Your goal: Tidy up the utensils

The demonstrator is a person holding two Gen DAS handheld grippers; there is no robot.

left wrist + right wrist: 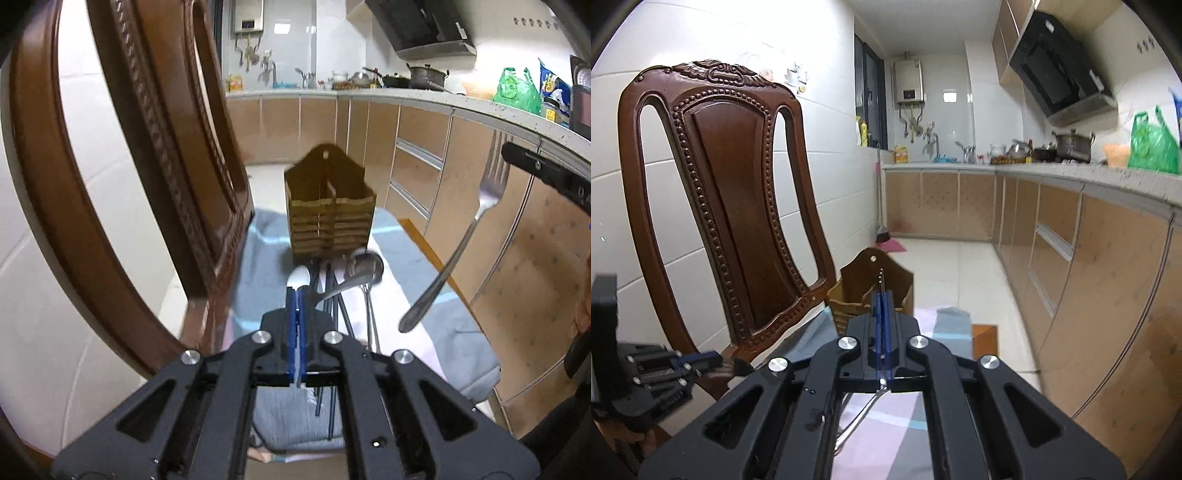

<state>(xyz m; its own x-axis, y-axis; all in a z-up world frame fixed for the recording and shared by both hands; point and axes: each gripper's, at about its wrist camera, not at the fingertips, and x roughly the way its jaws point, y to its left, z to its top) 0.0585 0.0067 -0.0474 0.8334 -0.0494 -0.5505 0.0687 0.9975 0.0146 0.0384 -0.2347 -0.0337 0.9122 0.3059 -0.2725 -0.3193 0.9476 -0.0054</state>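
Observation:
My left gripper (298, 291) is shut on a white spoon (299, 277), whose bowl pokes out past the blue pads. Ahead stands a wooden utensil holder (328, 206) with two compartments, on a striped cloth (417, 284). Between it and me lie black chopsticks (334, 295) and metal spoons (364, 267). My right gripper (882, 295) is shut on a metal fork (858, 413); its tines stick out towards the holder (871, 284). In the left wrist view that fork (480, 214) hangs in the air at the right, tines up.
A carved wooden chair (731, 206) stands close on the left of the cloth-covered surface. Kitchen cabinets (1089, 258) and a countertop with pots and a green bag (1150, 144) run along the right. Tiled floor lies beyond the holder.

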